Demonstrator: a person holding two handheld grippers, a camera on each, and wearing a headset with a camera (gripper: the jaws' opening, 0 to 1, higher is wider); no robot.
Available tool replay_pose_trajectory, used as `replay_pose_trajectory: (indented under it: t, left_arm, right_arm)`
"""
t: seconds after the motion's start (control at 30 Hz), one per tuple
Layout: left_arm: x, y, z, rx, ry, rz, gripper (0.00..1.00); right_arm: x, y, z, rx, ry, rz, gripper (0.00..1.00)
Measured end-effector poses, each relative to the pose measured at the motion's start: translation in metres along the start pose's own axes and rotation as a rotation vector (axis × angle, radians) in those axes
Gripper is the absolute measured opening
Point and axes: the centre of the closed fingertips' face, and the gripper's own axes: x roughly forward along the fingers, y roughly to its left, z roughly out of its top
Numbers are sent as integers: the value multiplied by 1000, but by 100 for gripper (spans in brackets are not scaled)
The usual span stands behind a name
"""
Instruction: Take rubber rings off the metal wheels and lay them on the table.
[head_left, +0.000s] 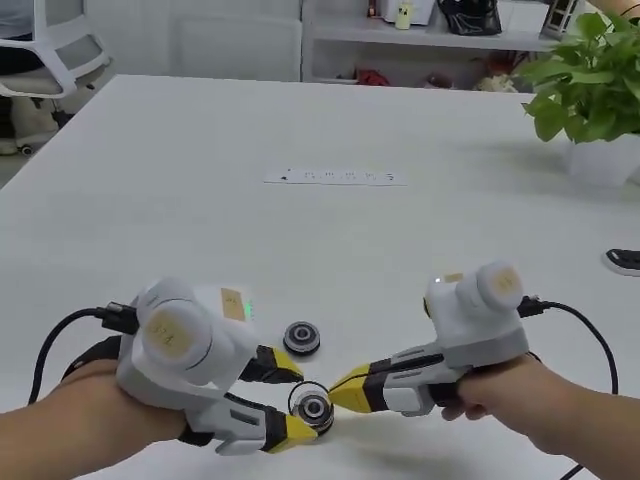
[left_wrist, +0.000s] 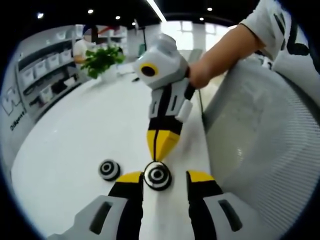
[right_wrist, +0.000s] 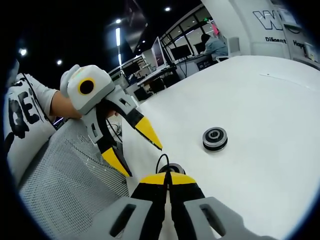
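Down at six o'clock on the white worktop (head_left: 330, 240), both tools meet nose to nose. The left tool (head_left: 297, 398) comes in from eight o'clock with its yellow-tipped jaws spread wide, and a metal wheel (head_left: 314, 408) lies on the surface in that gap, touching the tip of one jaw while the other jaw stands clear of it. From four o'clock the right tool (head_left: 340, 392) points straight at that same wheel, its jaws pressed together on a thin black rubber ring (right_wrist: 158, 164). In the right gripper view the ring loops up out of the closed yellow tips, and the wheel sits just beyond them. From the head view the ring shows as a fine dark arc along the upper edge of the wheel, loose on that side; how much of it sits in the groove I cannot tell.

A second wheel (head_left: 301, 338) lies flat at twelve o'clock from the first, near it but apart, dark band around its rim, and no tool touches it.

Further out, a narrow printed strip (head_left: 336, 177) lies mid-worktop at twelve o'clock, and a potted plant (head_left: 590, 75) stands at the two o'clock corner
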Motion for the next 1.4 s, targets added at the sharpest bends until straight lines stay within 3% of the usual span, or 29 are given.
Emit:
replay_pose_trajectory:
  t: [0.23,0.4,0.87,1.23,1.4]
  left_arm:
    - [-12,9,-1,-7,-4,46,42]
    - [-20,8,-1,-1,-5,50,46]
    - [-41,15,1,-74,-59,88,56]
    - [-55,17,-6,-103,-88,110,66]
    - [-65,20,-8,-116,-102,135,66]
  right_arm:
    - [-1,1,0,4,2,2,0]
    - [-1,3,2,3,1,7,0]
    - [-3,7,8,-4,6,18,0]
    - [-3,15,18,-7,-3,35,0]
    - [-1,20,24,-14,-6,47,0]
